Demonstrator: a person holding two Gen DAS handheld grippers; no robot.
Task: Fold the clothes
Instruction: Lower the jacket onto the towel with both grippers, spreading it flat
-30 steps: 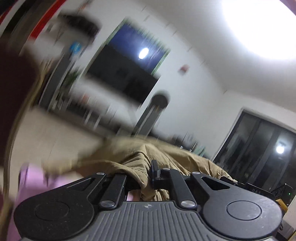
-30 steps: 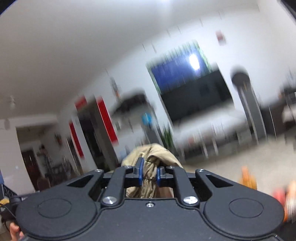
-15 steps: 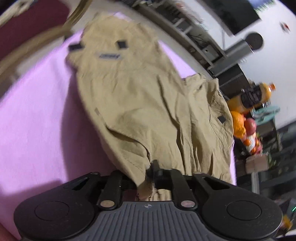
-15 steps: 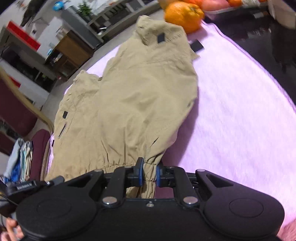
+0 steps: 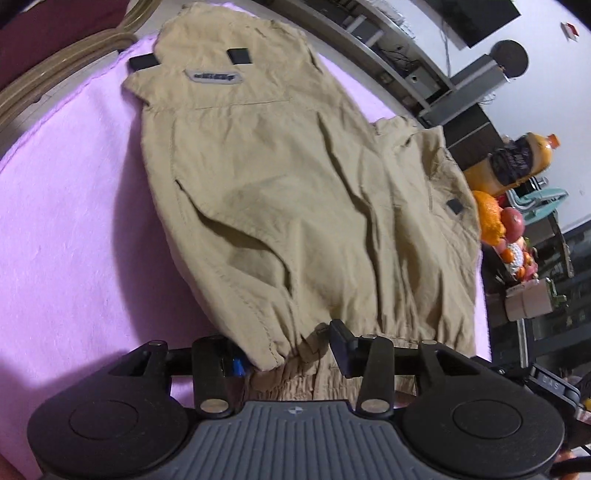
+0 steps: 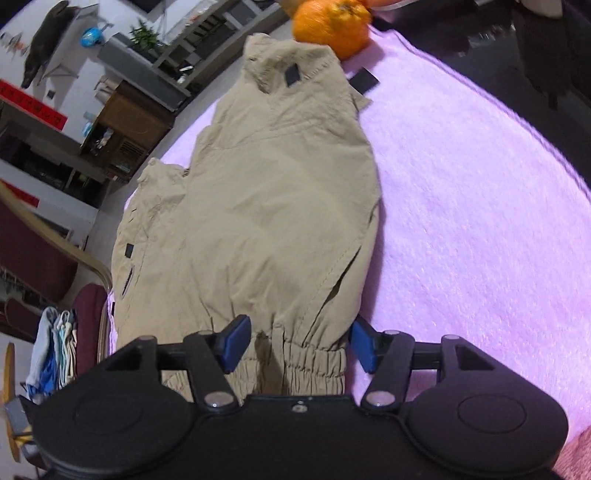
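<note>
Khaki trousers (image 5: 295,206) lie spread flat on a pink blanket (image 5: 66,236), waistband far, elastic cuffs near. My left gripper (image 5: 286,350) is open, its jaws either side of one cuff. In the right wrist view the same trousers (image 6: 266,206) lie lengthwise on the blanket (image 6: 480,229). My right gripper (image 6: 299,345) is open, its blue pads apart around the other gathered cuff (image 6: 314,369).
An orange (image 6: 332,27) sits at the blanket's far edge. A juice bottle (image 5: 517,158) and a fruit pile (image 5: 502,229) stand beyond the trousers. A maroon chair (image 6: 37,258) with a wooden frame is at the left. Shelves and furniture fill the background.
Both grippers swung the trousers down from the air onto the blanket, then opened and let go of the cuffs, which now rest between the jaws.
</note>
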